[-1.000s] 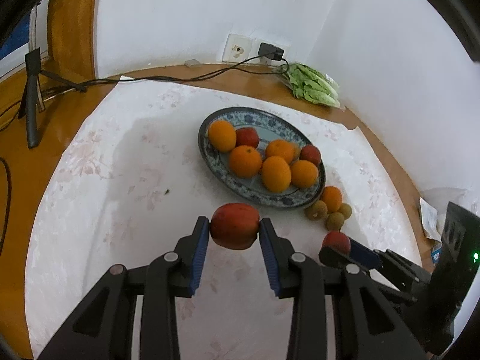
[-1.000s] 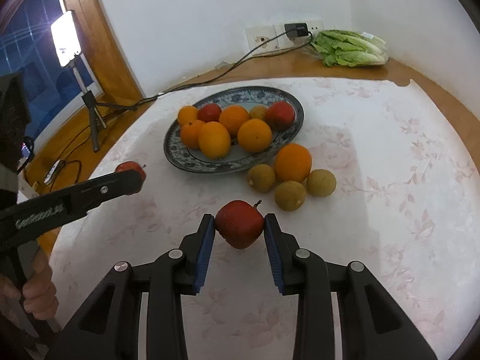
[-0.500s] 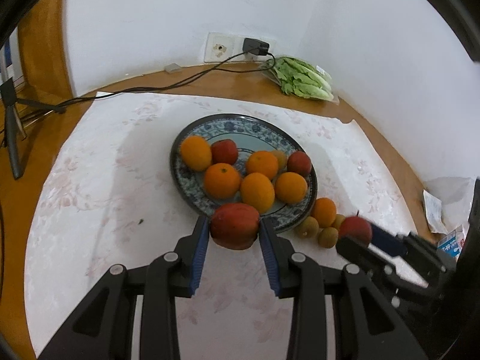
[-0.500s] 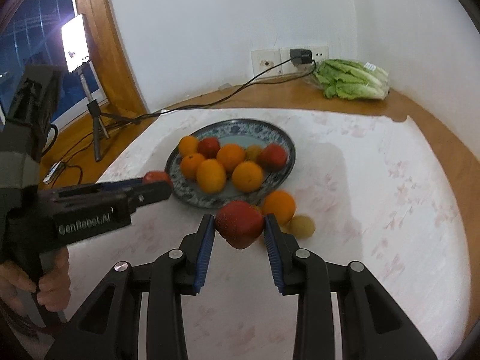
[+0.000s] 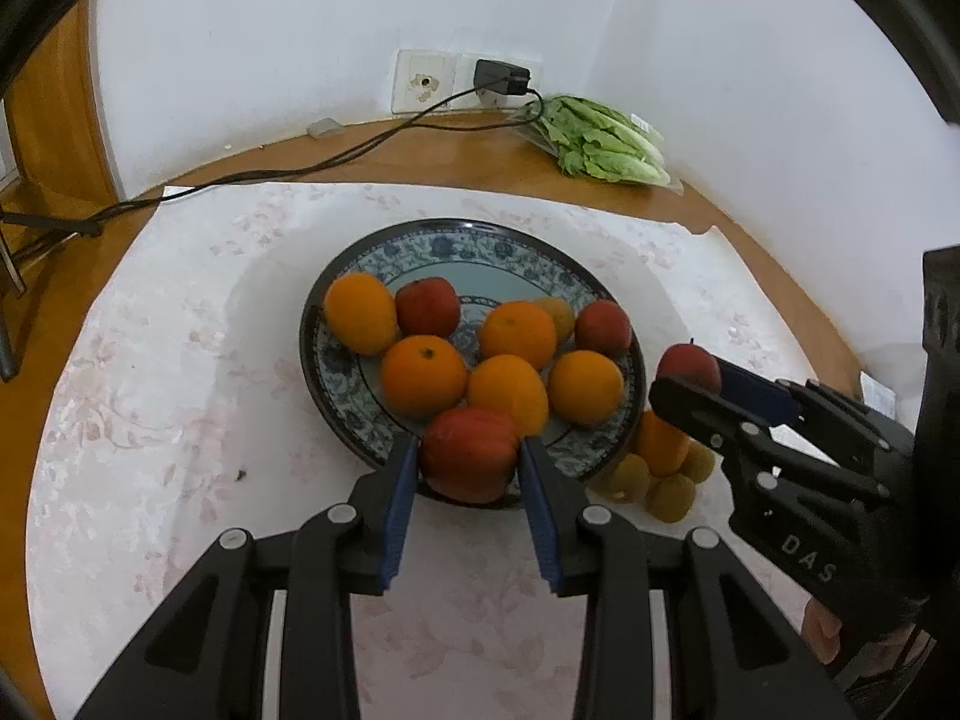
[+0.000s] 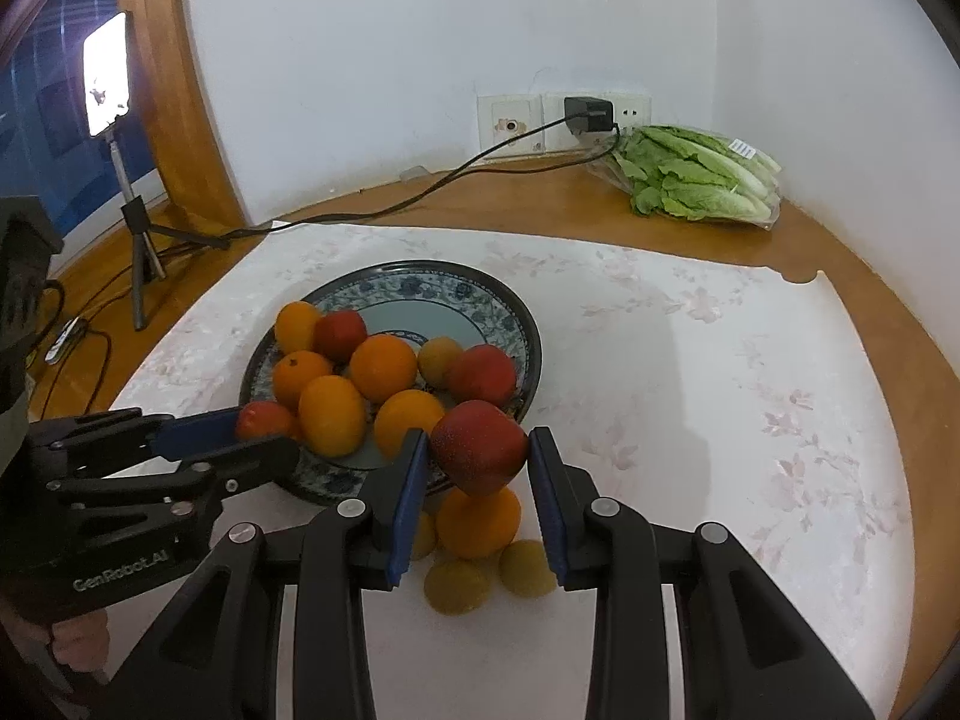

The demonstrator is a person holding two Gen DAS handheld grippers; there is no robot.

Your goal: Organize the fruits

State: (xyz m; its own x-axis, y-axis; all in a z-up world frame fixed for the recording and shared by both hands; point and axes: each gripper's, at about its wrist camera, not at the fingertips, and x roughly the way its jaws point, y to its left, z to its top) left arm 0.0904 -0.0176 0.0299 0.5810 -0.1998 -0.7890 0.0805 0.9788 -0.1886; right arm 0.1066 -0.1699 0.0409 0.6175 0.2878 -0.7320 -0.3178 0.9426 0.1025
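Looking from the left wrist, the left gripper [image 5: 468, 471] has carried its red apple [image 5: 469, 461], squeezed in its fingers, up to the plate [image 5: 336, 414], while from the right wrist the right gripper [image 6: 478, 471] has brought its own apple [image 6: 480, 446] close too, so both look ready to drop in.

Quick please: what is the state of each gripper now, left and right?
Left gripper: closed on a red apple, at the near rim of the plate.
Right gripper: closed on another red apple.
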